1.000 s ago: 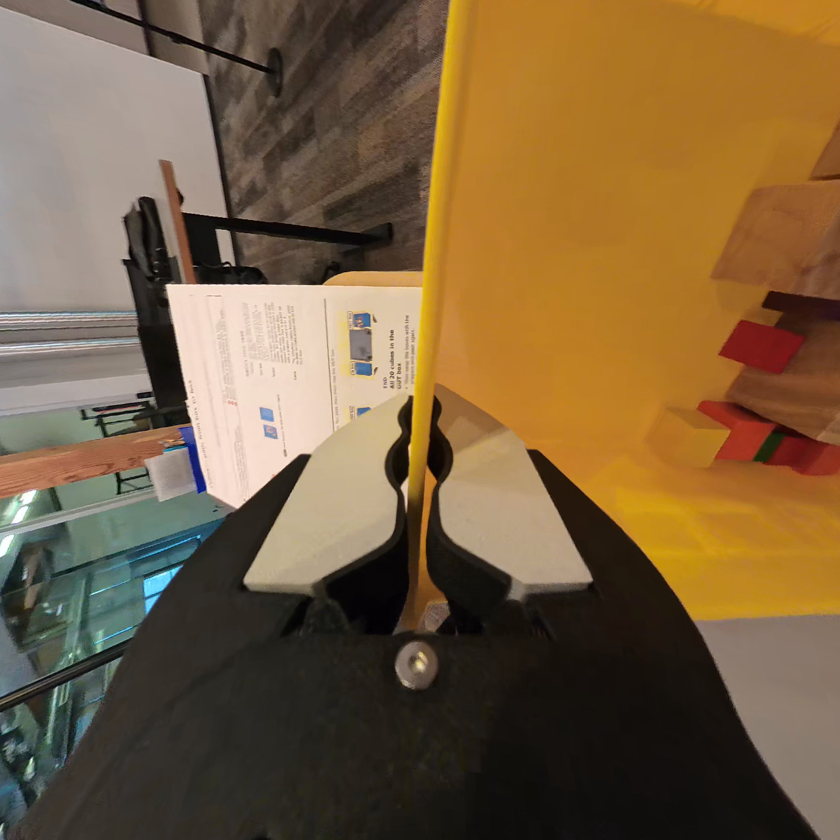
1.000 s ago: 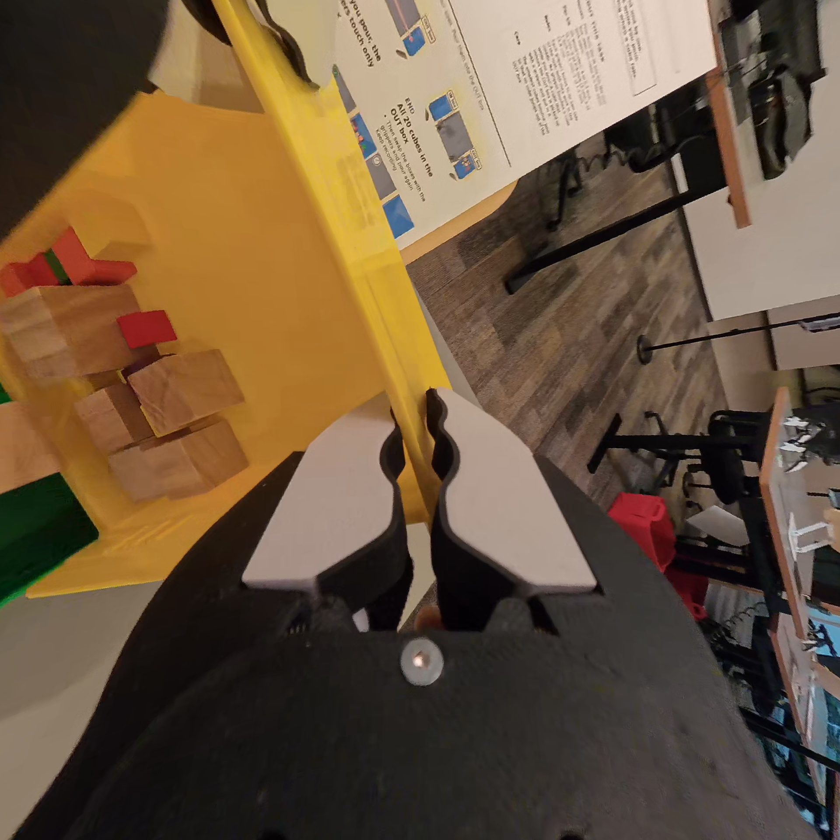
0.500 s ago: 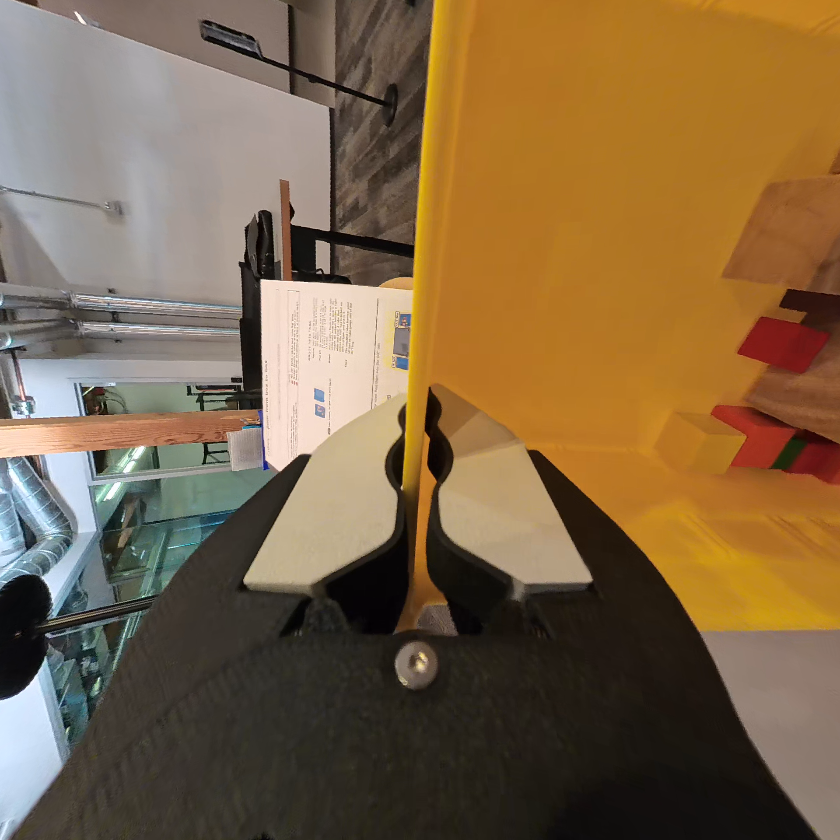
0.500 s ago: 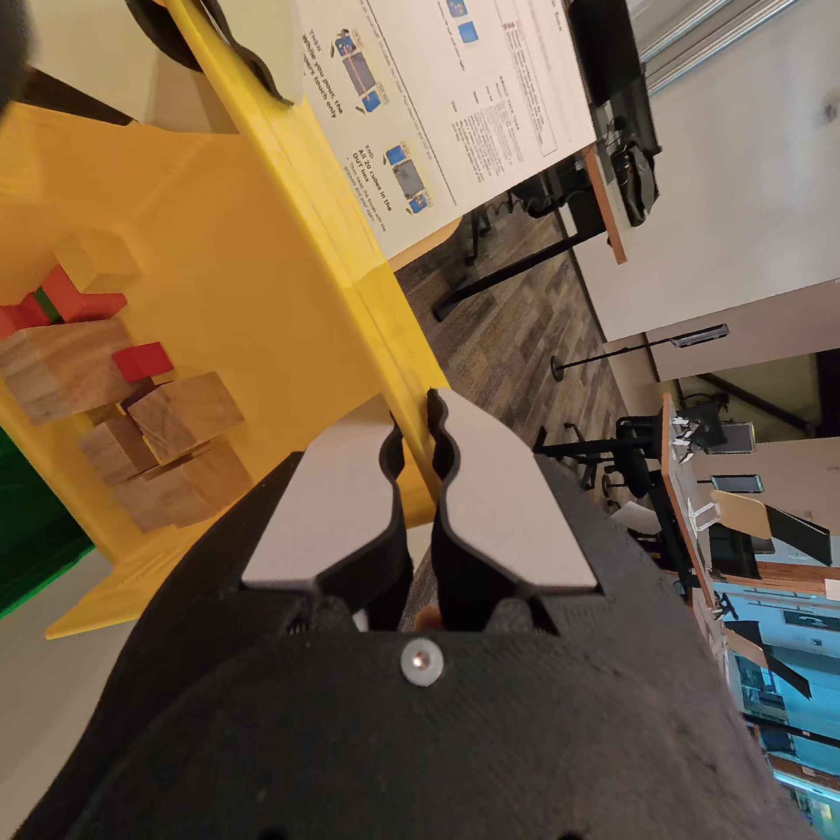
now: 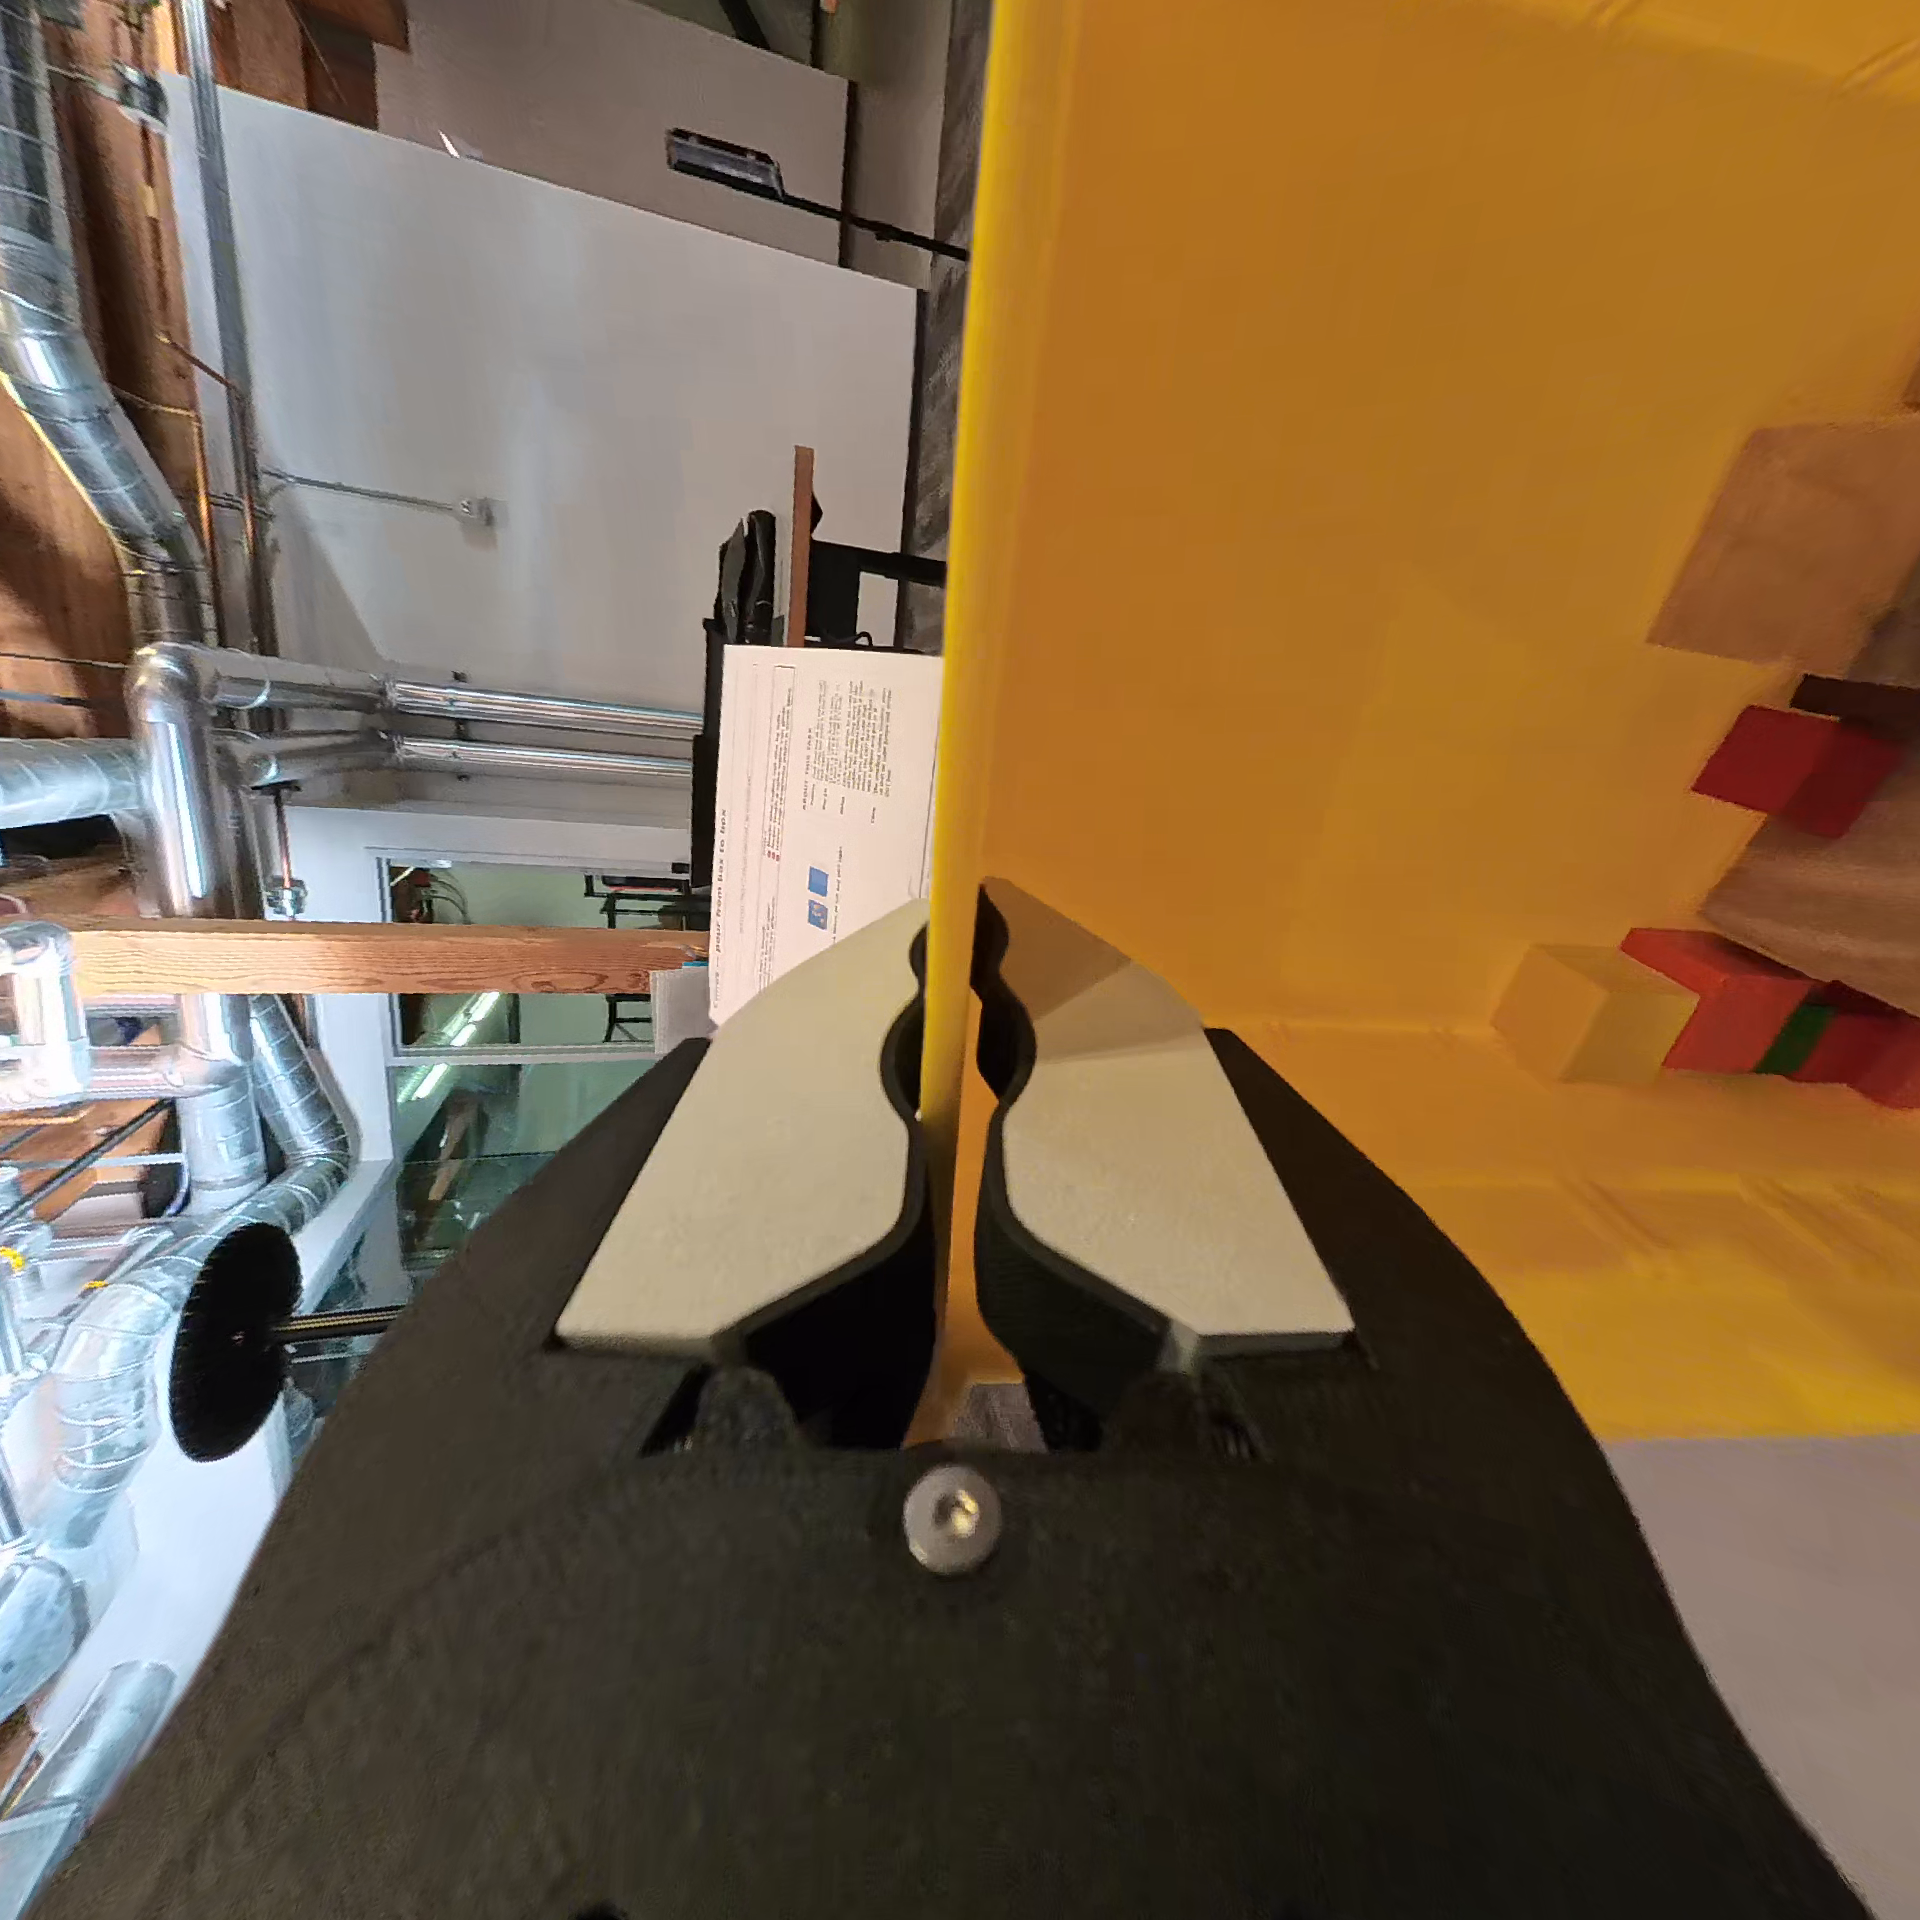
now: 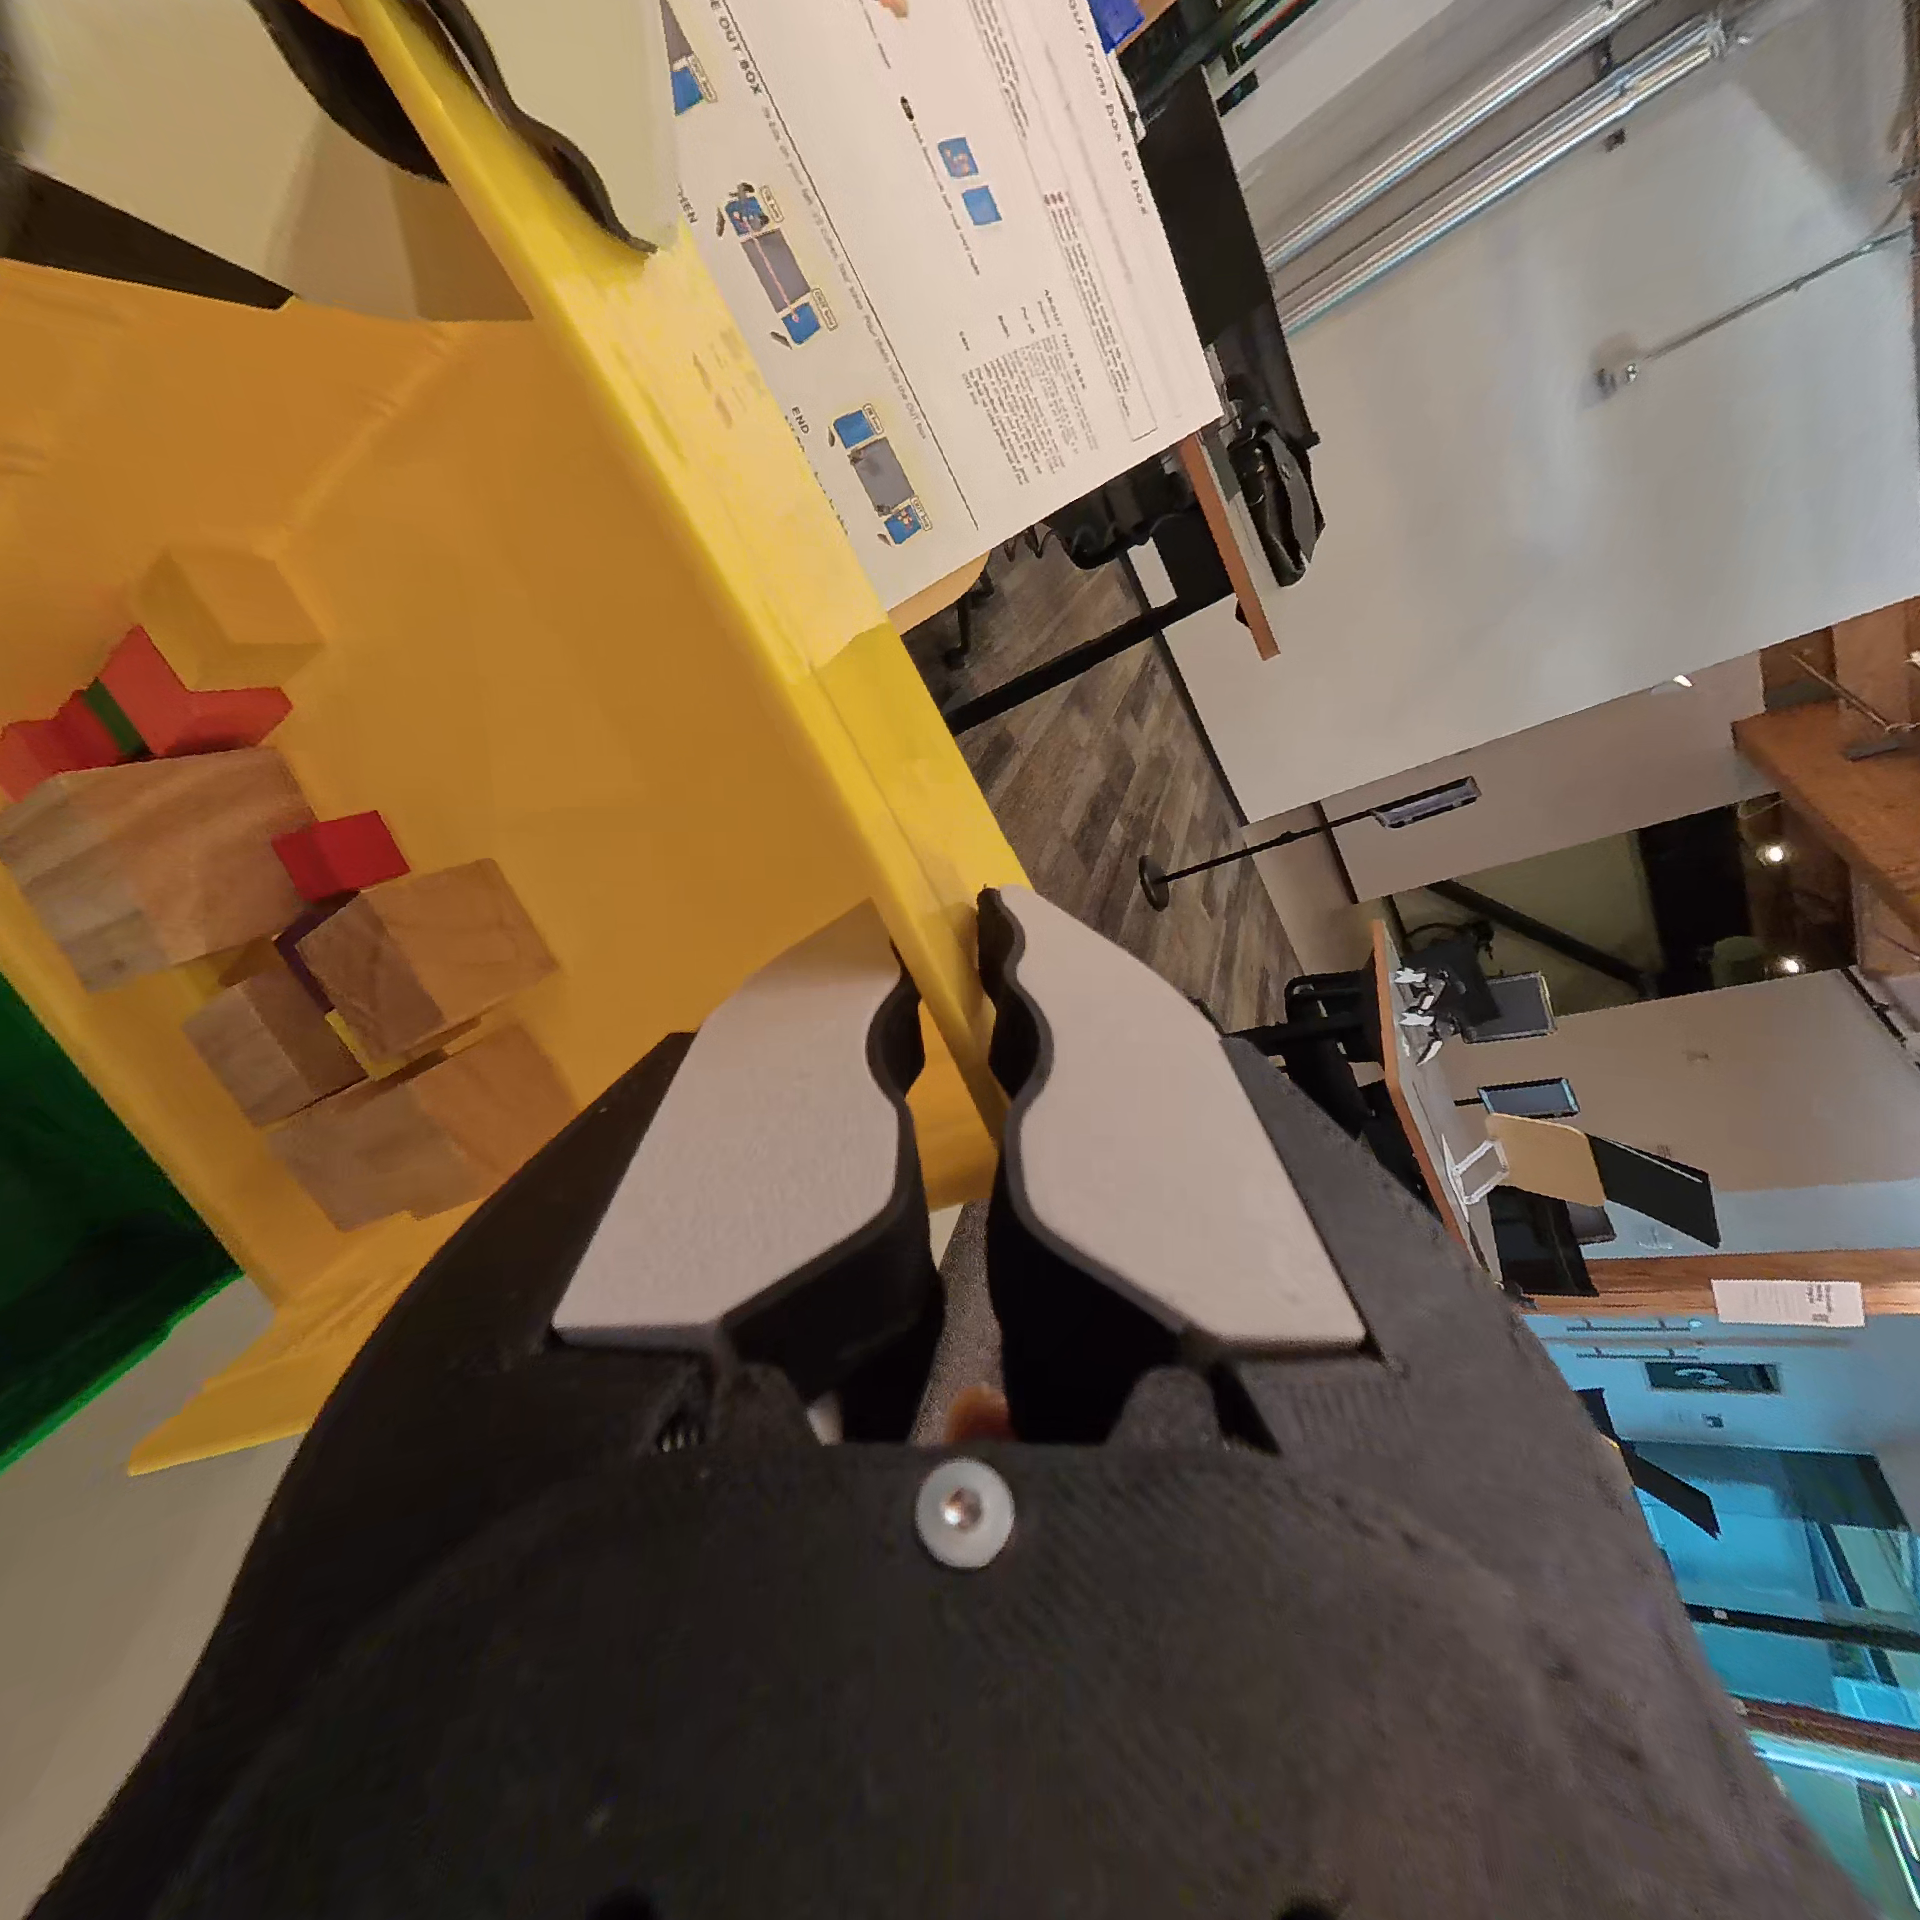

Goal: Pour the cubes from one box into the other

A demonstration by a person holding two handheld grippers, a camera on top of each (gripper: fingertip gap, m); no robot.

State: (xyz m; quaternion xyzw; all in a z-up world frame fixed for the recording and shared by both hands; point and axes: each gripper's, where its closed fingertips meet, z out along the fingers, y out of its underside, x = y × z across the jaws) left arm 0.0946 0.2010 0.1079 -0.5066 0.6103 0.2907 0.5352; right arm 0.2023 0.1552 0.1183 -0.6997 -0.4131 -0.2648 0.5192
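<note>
The yellow box [image 5: 1299,520] is held tipped on its side in the air. My left gripper [image 5: 951,935] is shut on one side wall's edge. My right gripper [image 6: 951,951] is shut on the opposite wall of the yellow box [image 6: 623,644]. Wooden cubes [image 6: 416,966] and smaller red cubes [image 6: 338,852] and a yellow cube [image 6: 223,623] lie piled against the box's lower wall; they also show in the left wrist view [image 5: 1766,997]. A green box [image 6: 73,1195] sits at the yellow box's open mouth, at the left edge of the right wrist view. The left gripper's fingers [image 6: 540,156] show far off.
A white instruction sheet [image 6: 935,260] stands behind the box, also in the left wrist view [image 5: 821,821]. The grey table top [image 5: 1766,1610] lies below. Beyond are a wood-look floor [image 6: 1122,748], desks, a floor lamp and a white wall.
Both grippers have rotated further with the yellow box, tipping it more steeply. The background has swung in both views. The cubes stay piled in the same corner.
</note>
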